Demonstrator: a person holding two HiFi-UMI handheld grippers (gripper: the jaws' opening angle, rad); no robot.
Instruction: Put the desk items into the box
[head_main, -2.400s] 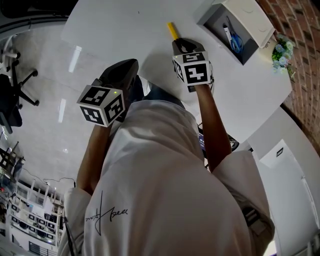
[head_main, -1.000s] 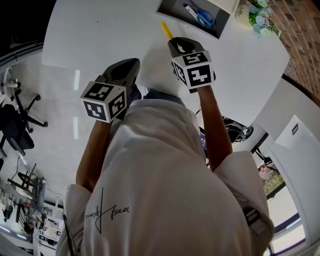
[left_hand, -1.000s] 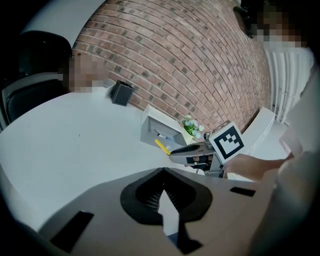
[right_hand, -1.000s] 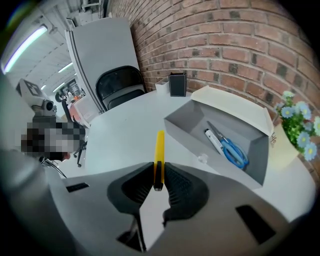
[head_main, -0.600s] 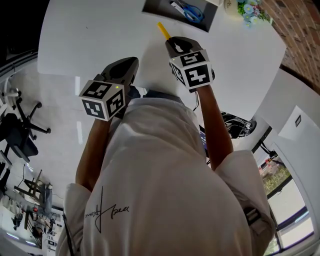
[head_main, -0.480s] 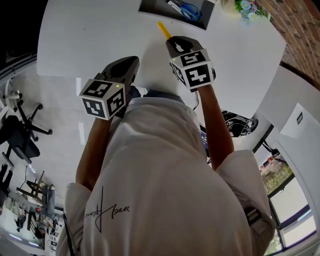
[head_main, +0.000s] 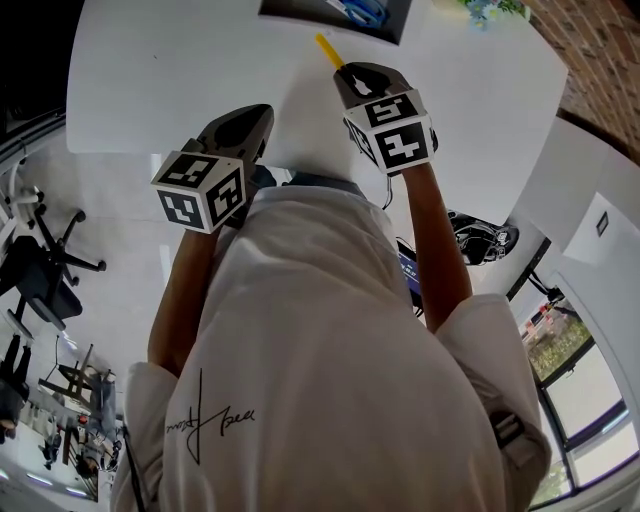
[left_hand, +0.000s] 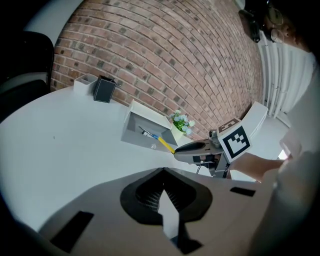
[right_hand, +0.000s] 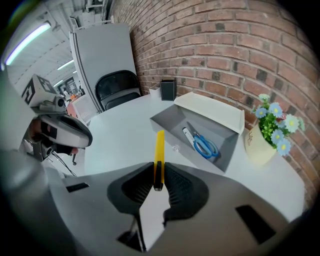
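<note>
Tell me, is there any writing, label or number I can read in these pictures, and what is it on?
White shirt: a dark handwritten-style signature low on the back, too scrawled to read for certain.
Flower pot: a little script on its side, too small to read.
Marker cubes: black-and-white code squares only, no letters.
Small dark plate at the far right: too small to read.

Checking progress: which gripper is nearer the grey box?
Right. The right gripper, gripping a yellow item, is just short of the box; the left gripper sits farther back, empty.
</note>
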